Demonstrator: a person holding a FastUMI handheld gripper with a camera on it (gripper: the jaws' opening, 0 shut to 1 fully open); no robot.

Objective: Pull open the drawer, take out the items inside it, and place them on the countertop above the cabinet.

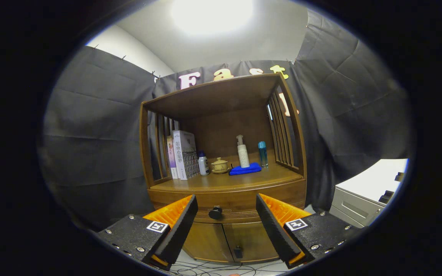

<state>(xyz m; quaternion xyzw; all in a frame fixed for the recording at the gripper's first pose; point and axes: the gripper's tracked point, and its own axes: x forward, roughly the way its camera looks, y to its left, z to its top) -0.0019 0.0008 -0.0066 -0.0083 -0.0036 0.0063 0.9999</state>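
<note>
Fingers (184, 226) spread wide on my gripper (226, 230), closing nothing; drawer (228, 214) shut ahead. Small black knob (215, 212) looks rigid, probably slippery, so I'd pinch it squarely.

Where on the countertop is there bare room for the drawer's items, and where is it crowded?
The countertop is bare along its front strip, ahead of all the items. The back row is crowded: books, small white bottle, teapot, pump bottle on a blue cloth, blue bottle. The gripper hangs with jaws open before the drawer knob.
</note>
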